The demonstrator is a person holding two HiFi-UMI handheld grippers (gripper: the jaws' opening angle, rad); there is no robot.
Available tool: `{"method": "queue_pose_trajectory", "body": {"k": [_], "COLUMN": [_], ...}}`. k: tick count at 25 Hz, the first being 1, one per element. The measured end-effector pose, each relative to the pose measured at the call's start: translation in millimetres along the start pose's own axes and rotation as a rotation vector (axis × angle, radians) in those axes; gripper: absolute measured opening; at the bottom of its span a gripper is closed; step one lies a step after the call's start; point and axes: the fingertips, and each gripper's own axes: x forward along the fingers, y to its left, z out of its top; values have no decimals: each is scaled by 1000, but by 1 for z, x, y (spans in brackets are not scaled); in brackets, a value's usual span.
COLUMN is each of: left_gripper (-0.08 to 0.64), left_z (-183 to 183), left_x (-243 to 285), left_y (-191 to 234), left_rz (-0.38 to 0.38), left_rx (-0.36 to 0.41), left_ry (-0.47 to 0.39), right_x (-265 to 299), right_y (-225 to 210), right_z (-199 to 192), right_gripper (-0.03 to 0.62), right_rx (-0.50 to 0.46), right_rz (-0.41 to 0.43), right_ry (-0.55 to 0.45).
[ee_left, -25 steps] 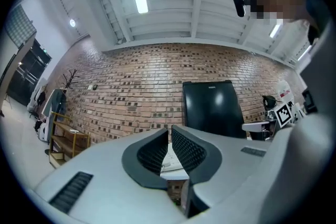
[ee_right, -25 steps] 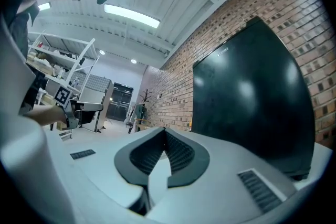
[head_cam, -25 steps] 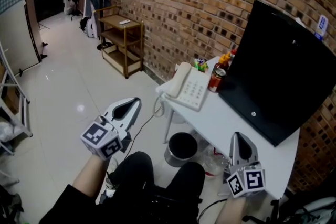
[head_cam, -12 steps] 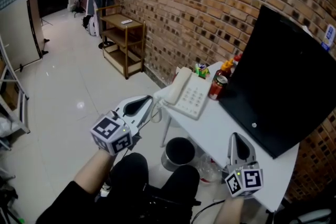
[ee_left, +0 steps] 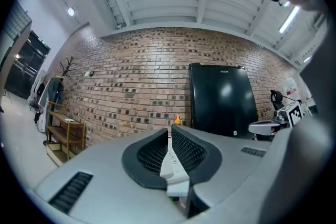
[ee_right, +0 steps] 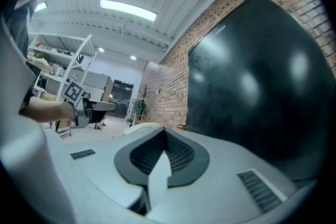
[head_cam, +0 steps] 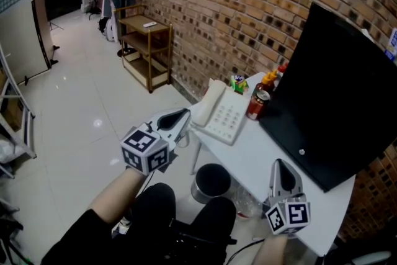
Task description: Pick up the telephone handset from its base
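A white telephone (head_cam: 224, 115) sits at the left end of the white table (head_cam: 260, 161), its handset (head_cam: 209, 101) resting in the cradle on the base's left side. My left gripper (head_cam: 183, 115) is shut and empty, its tips just short of the table's left edge, near the handset but apart from it. In the left gripper view the jaws (ee_left: 169, 130) meet, and the phone's keypad (ee_left: 170, 162) shows in the slit behind them. My right gripper (head_cam: 281, 166) hovers over the table's near edge, shut and empty; in its own view (ee_right: 165, 131) the handset (ee_right: 137, 127) lies ahead.
A large black monitor (head_cam: 338, 96) fills the table's right side. A red can (head_cam: 255, 104), sauce bottles (head_cam: 268, 79) and a small green item (head_cam: 238, 82) stand behind the phone. A metal bin (head_cam: 212, 182) sits under the table; a wooden shelf (head_cam: 146, 46) is by the brick wall.
My left gripper has travelled right and forward, from over the floor to just beside the table's left edge near the handset. The right gripper has hardly shifted.
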Motion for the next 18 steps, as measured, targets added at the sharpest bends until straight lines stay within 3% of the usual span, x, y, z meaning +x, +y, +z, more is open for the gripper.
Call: {"method": "queue_pose_trajectory", "body": {"k": [1,3,4,7,11,18], "left_gripper": [29,180,187,218,305,305], "left_z": [1,0,-2,-17,-43,-86], "left_x": [12,38,50,84,118,154], "left_y": [-2,-4,-2,15,34,38], "left_rz": [-13,-41,-41,30,132,143], "left_rx": [-8,-26,-36,-50,6,-5], "left_ry": [4,20,35,131,313,514], "right_x": [1,3,4,5,7,16], "right_y": [-1,-4,-5,-7,-6,-3], "right_z": [0,-1,-1,-1,-3,-6], "right_gripper": [8,8,8,8,8,8], "right_rx": [0,3,4,6,11,10], "right_rz": [-1,-1,-2,-3,-3,6], "right_ry": [-1,-2,-3,-1,-1,-2]}}
